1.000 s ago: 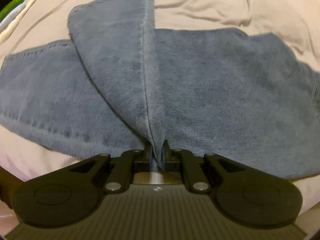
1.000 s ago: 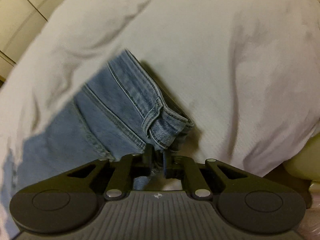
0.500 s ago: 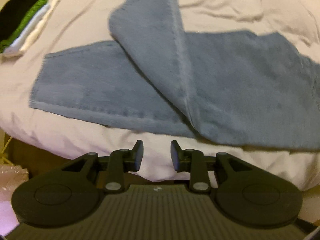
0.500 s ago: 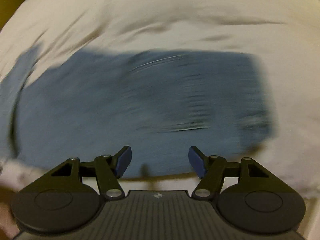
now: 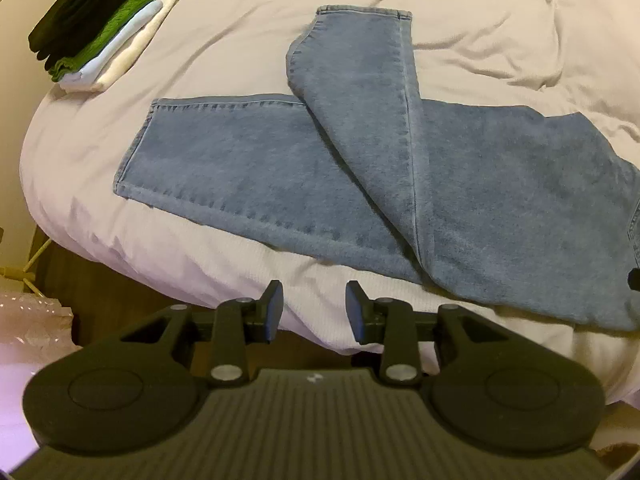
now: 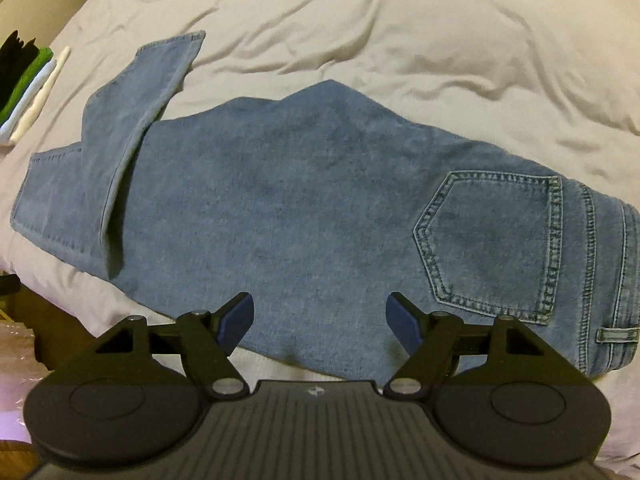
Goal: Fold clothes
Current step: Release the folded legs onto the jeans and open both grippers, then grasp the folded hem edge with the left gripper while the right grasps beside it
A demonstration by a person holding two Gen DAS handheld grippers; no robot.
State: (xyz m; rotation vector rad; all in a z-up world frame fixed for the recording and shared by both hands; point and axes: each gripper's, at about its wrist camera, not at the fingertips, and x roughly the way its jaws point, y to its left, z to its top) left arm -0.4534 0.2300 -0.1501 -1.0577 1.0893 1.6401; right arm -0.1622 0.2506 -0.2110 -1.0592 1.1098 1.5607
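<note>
Letting go marks this moment: both grippers were pinched on denim a second ago, and their jaws have just been opening, with nothing between them now. The left gripper hangs with its jaws a little apart above the near edge of the bed, clear of the cloth it had clamped. The right gripper stands wider apart over the seat of the jeans, no longer at the waistband corner it held. The jeans lie flat on the bed, folded lengthwise, back pocket up, but one leg has flopped askew across the other, its hem pointing away. A stack of folded clothes sits at the far left corner. The lengthwise fold looks set down; the crooked leg probably needs straightening before the next fold.
</note>
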